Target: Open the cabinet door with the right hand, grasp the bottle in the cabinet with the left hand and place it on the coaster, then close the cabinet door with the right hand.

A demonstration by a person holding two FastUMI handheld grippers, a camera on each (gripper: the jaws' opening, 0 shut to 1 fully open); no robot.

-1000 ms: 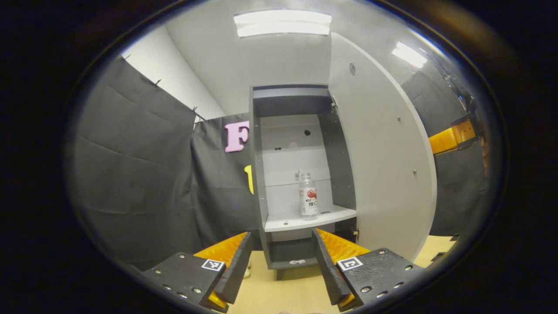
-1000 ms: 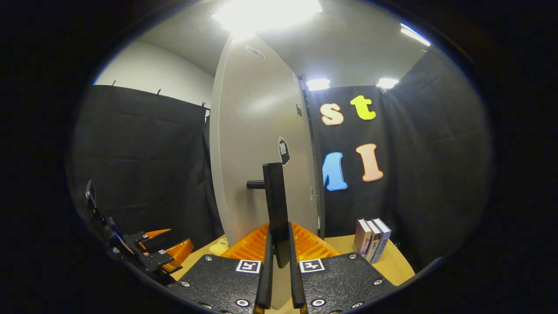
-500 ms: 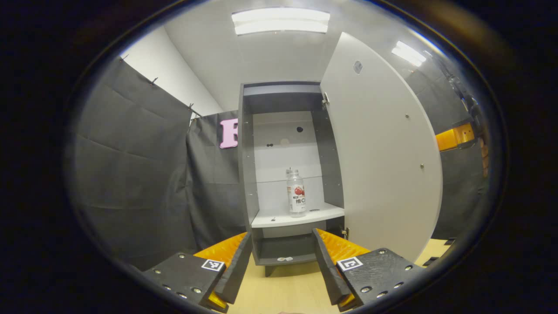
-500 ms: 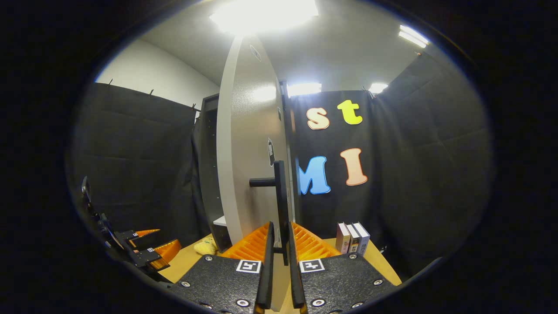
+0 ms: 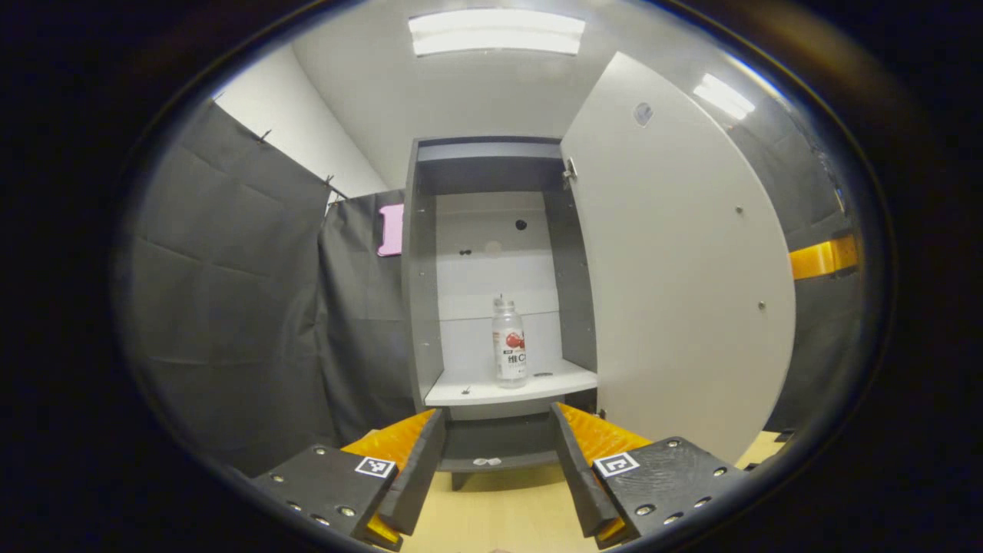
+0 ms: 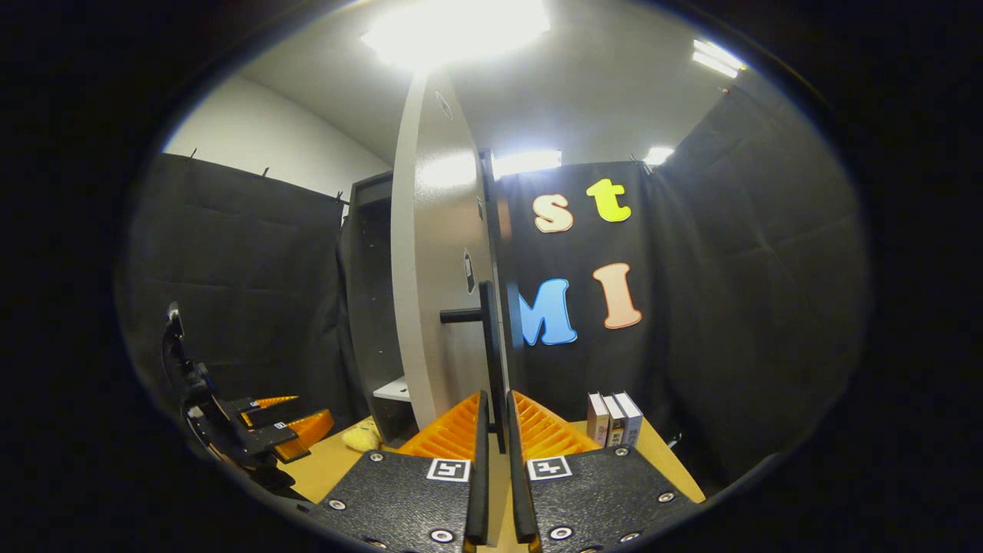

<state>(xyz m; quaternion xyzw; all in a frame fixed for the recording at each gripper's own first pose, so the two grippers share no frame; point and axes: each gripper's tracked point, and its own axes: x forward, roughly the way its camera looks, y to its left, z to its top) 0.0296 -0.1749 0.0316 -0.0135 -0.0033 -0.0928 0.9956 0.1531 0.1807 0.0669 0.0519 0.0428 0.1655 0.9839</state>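
Your right gripper (image 6: pixel 495 430), at the bottom centre of the right gripper view, is clenched on the lower end of the dark door handle (image 6: pixel 487 338), with the cabinet door (image 6: pixel 438 269) standing edge-on above it. Your left gripper (image 5: pixel 498 453) sits released at the bottom of the left gripper view, fingers wide apart and holding nothing. The bottle (image 5: pixel 509 342) stands upright on the cabinet's shelf (image 5: pixel 507 386), centre frame, well beyond the fingertips.

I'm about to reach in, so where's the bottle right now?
In the left gripper view the bottle stands upright on the cabinet's white shelf, right of centre.
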